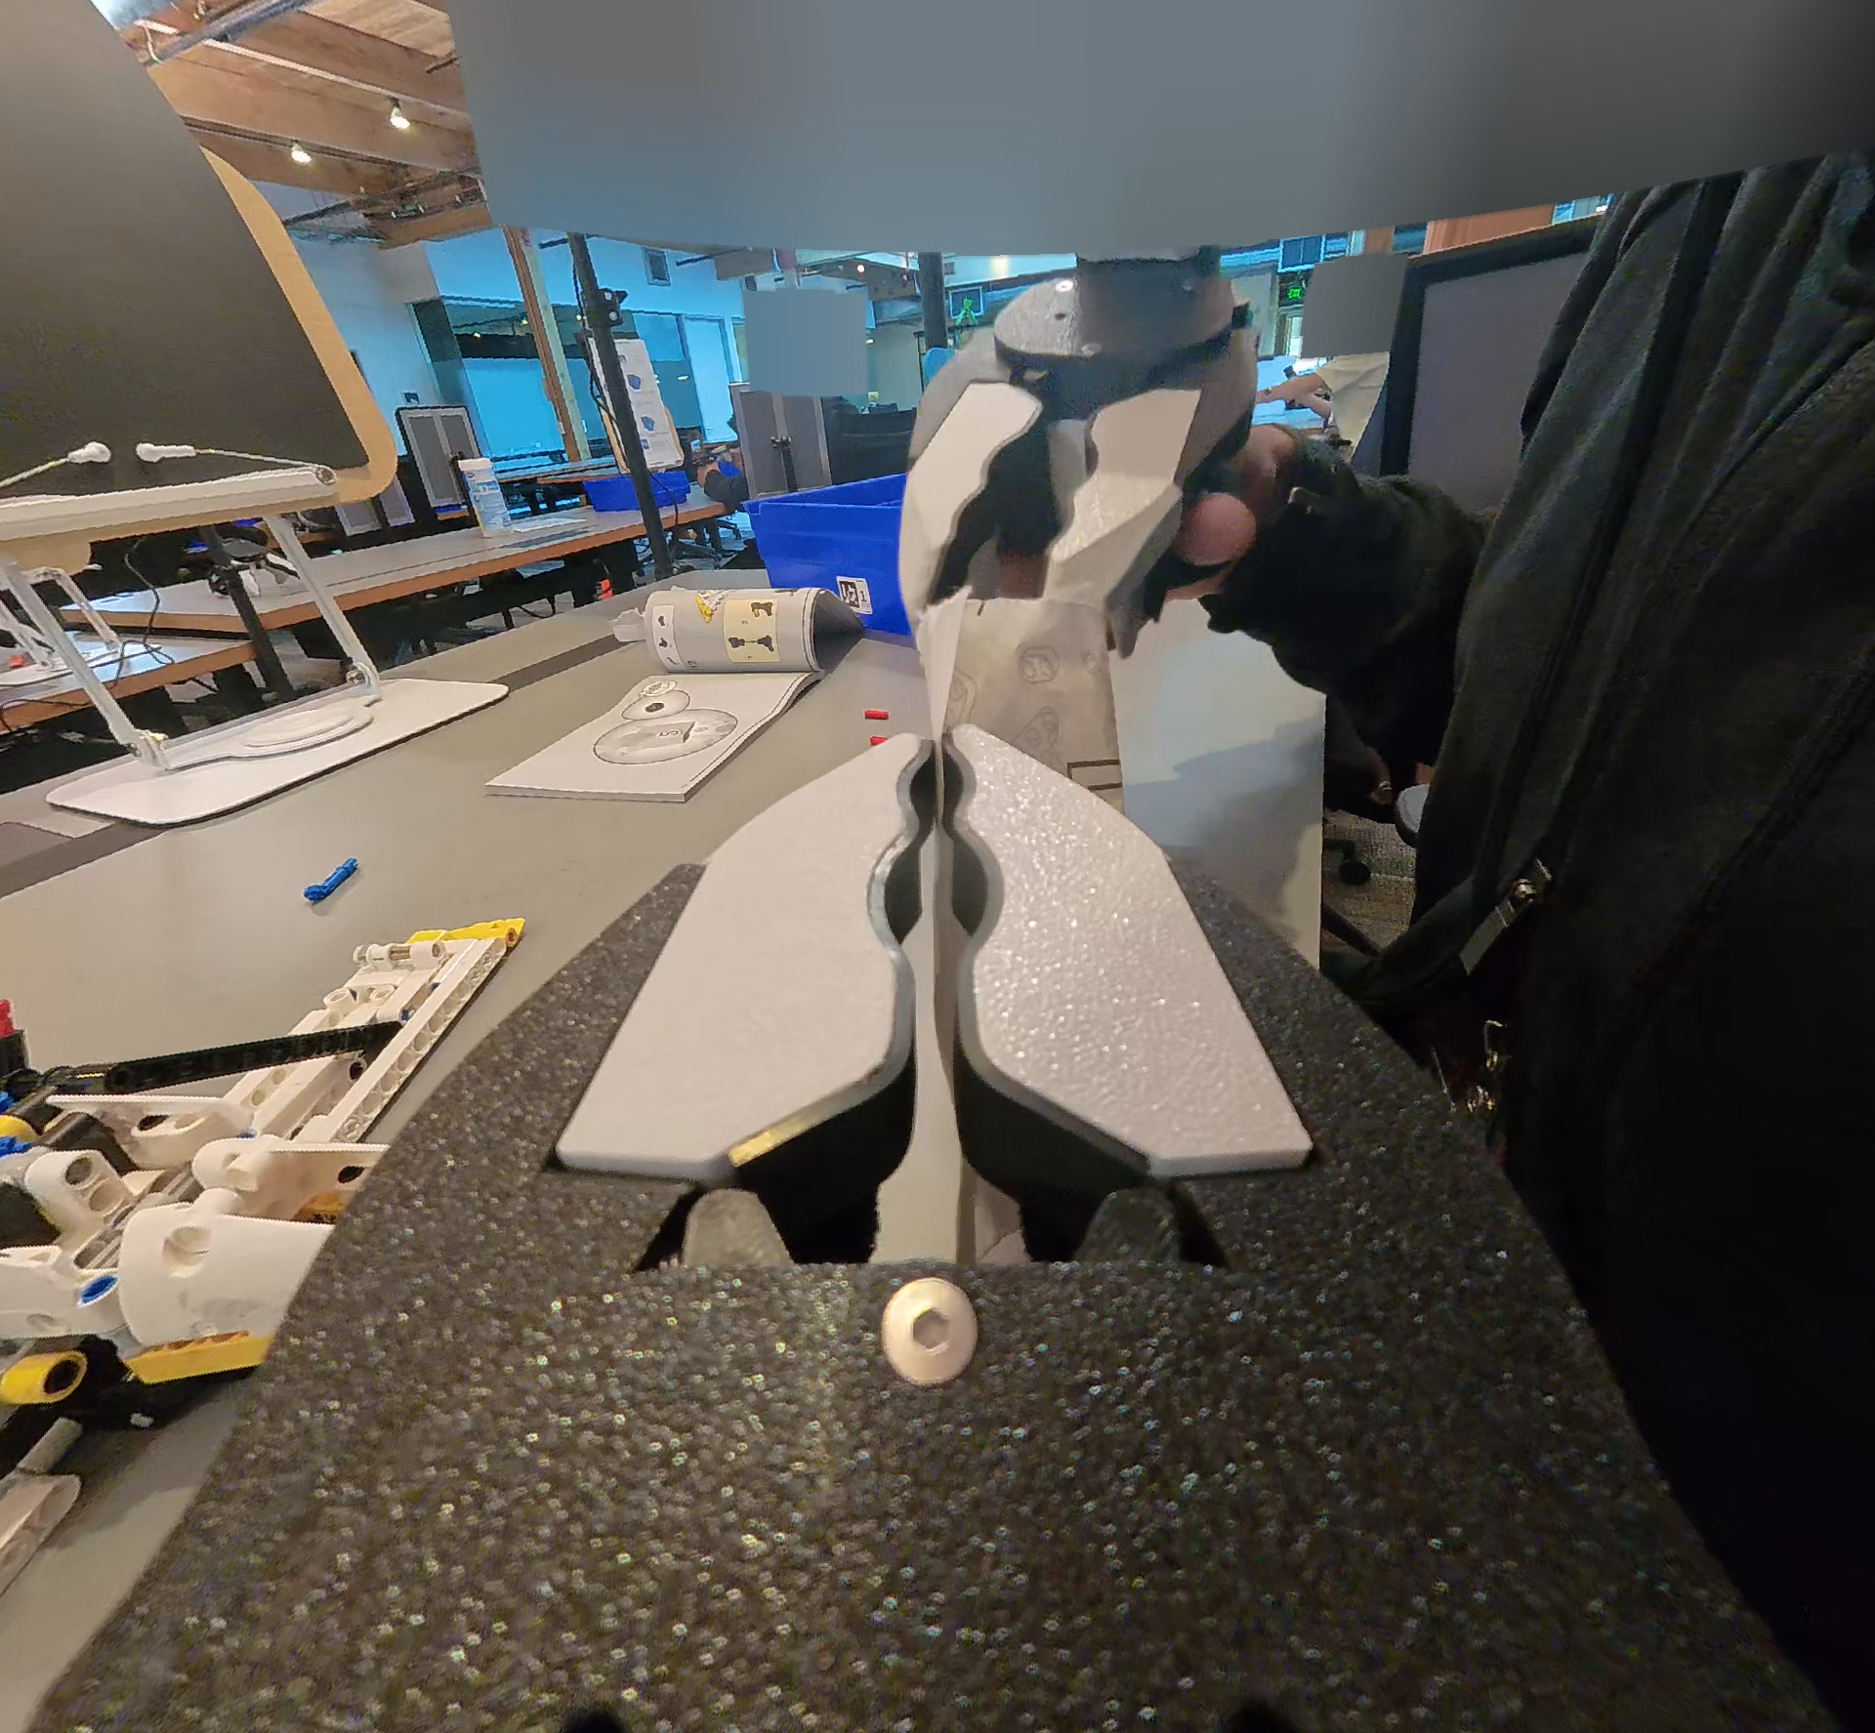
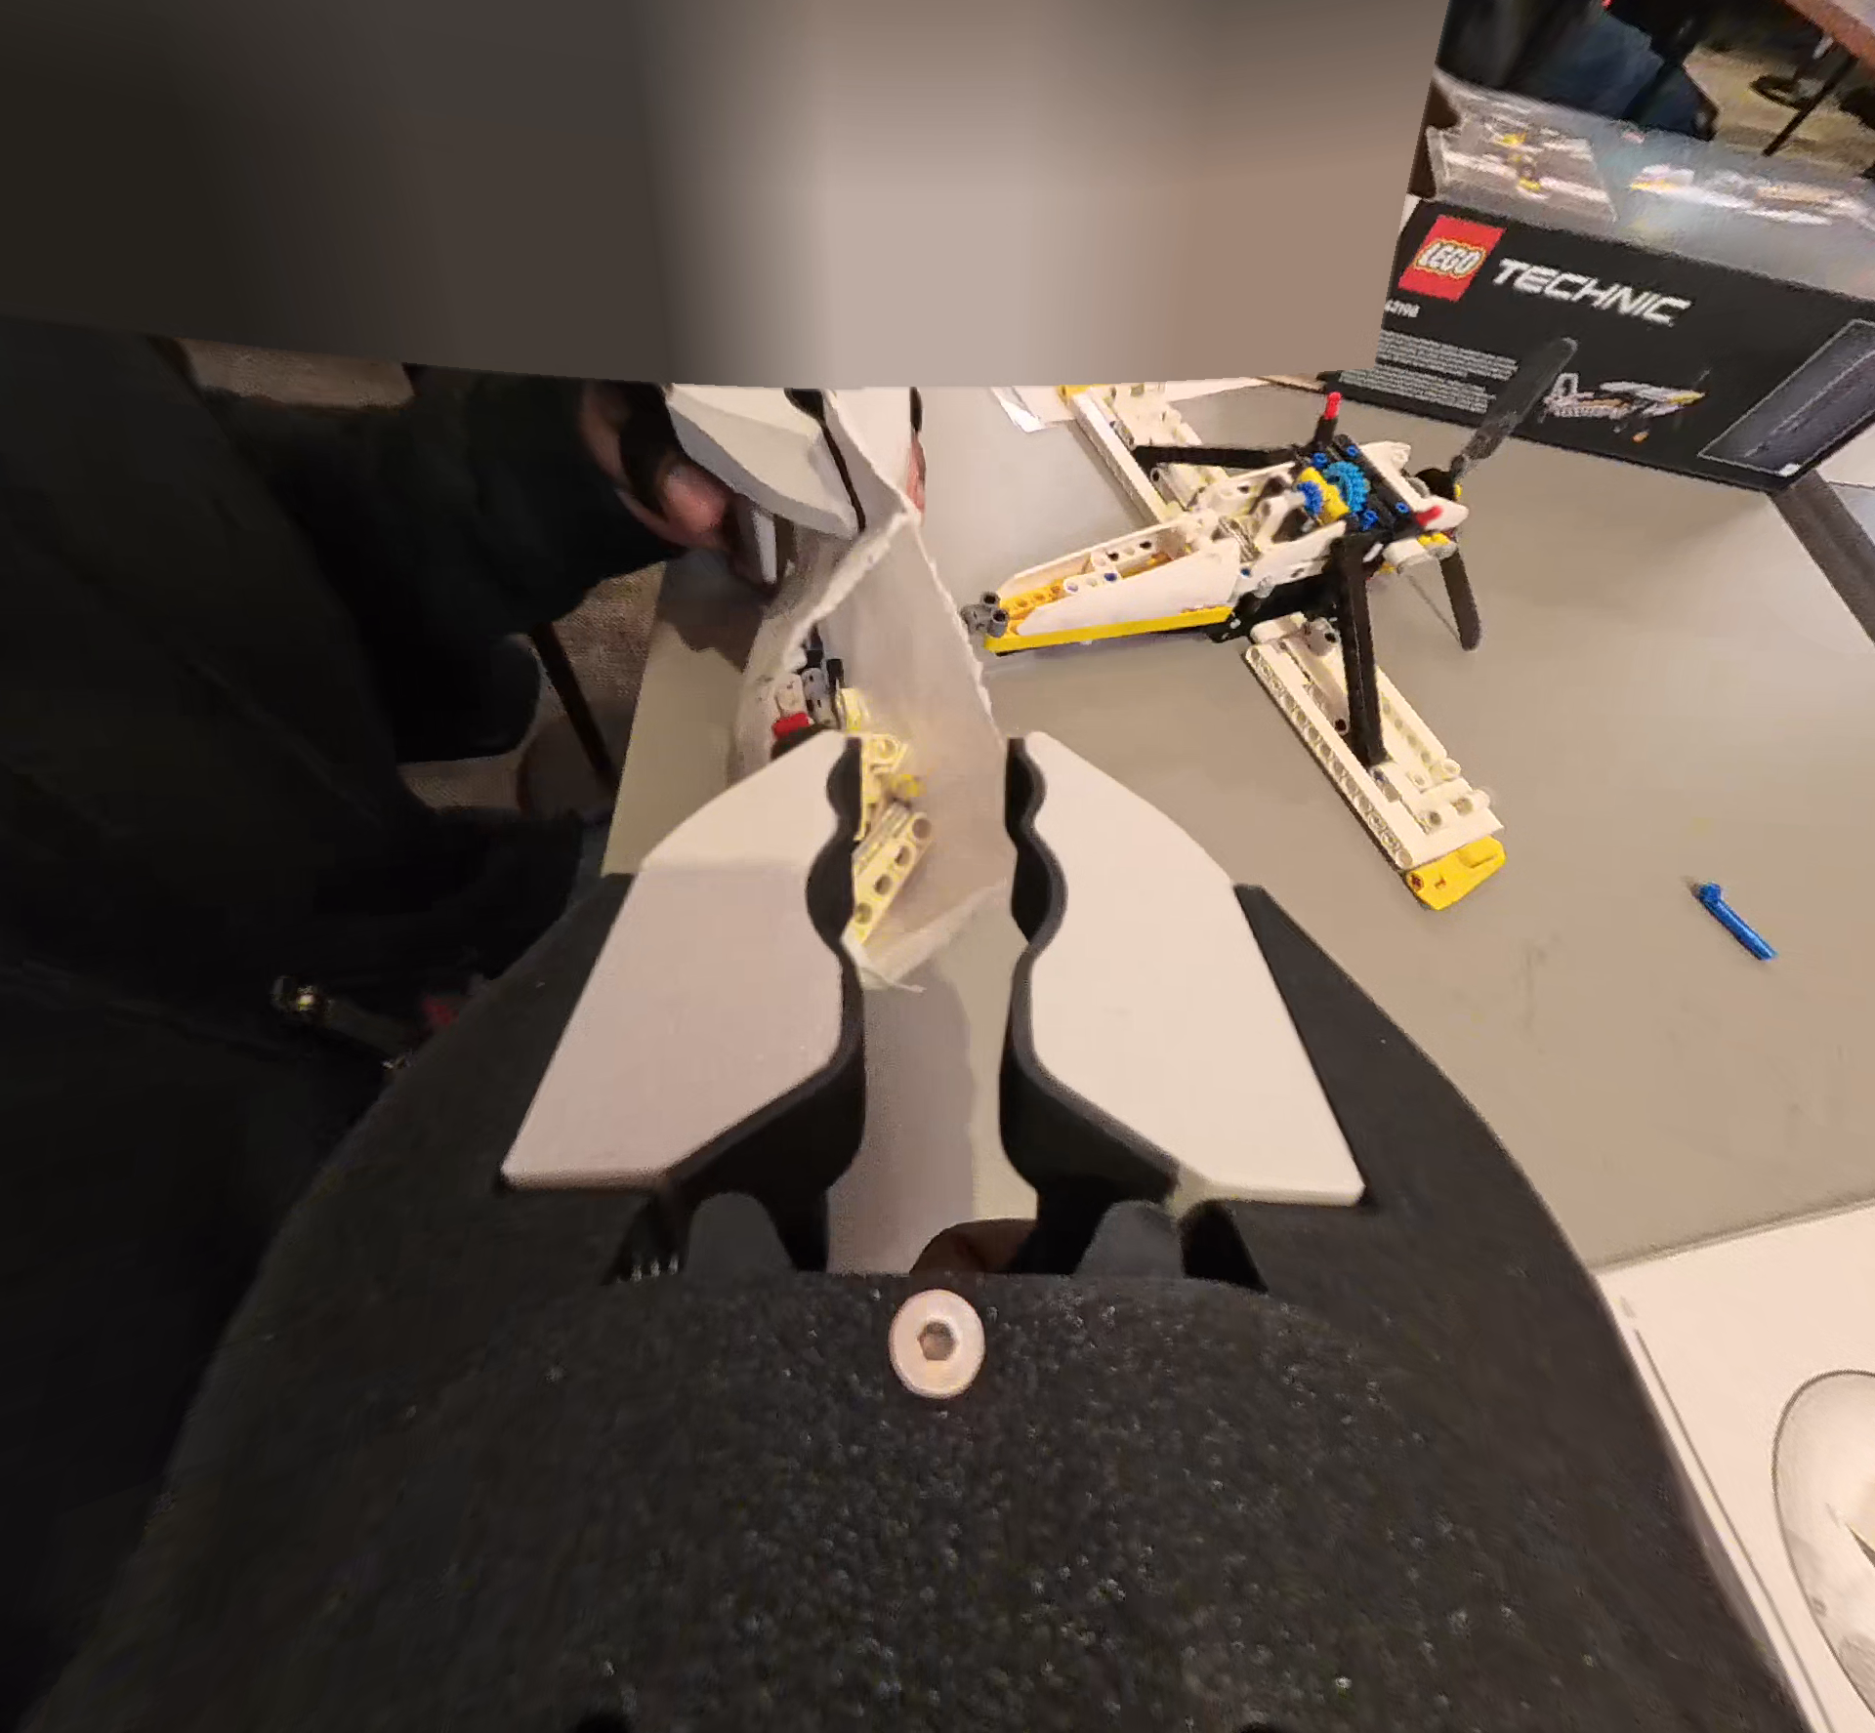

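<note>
Pinching the paper bag edge, my left tongs sit shut at frame centre. My right tongs stand narrowly apart around the opposite edge (bricks visible inside). The bag is torn open; the plane waits on the surface, upper right.

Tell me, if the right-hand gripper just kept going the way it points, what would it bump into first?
Most likely the open white paper bag of toy building pieces: it already stands between the right gripper's open fingers. Beyond it is the left gripper, pinching the bag's top; depth is unclear.
</note>
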`<action>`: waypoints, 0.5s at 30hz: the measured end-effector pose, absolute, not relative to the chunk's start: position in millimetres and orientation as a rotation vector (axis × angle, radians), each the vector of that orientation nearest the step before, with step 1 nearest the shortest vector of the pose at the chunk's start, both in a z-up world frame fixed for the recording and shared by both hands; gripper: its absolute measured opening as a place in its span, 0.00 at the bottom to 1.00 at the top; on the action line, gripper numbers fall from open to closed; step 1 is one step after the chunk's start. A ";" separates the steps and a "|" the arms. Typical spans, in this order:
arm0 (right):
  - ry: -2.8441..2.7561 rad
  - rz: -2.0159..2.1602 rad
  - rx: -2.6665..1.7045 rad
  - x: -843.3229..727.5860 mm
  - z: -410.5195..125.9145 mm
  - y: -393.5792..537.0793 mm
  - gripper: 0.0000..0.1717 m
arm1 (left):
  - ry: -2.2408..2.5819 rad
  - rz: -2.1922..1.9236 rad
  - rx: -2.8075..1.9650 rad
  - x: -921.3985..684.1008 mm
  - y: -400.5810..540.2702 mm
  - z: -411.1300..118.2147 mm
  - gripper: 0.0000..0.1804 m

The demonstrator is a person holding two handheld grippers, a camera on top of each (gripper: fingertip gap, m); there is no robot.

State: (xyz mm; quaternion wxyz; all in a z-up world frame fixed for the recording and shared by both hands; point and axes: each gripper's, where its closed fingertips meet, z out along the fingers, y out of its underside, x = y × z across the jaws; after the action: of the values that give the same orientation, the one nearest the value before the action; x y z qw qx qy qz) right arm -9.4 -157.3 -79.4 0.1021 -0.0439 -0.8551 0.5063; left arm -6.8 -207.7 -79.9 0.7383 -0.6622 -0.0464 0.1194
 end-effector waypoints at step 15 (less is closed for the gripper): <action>-2.474 0.970 -0.818 -83.7 -178.7 -8.8 0.14 | -0.108 0.256 -1.453 -7.8 -207.8 -79.9 0.00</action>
State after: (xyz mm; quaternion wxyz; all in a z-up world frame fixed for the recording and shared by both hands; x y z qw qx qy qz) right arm -83.7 -8.8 -178.7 0.1793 -0.2894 -0.8754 0.3433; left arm -7.8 -207.8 -79.9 0.7387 -0.6620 -0.0493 0.1169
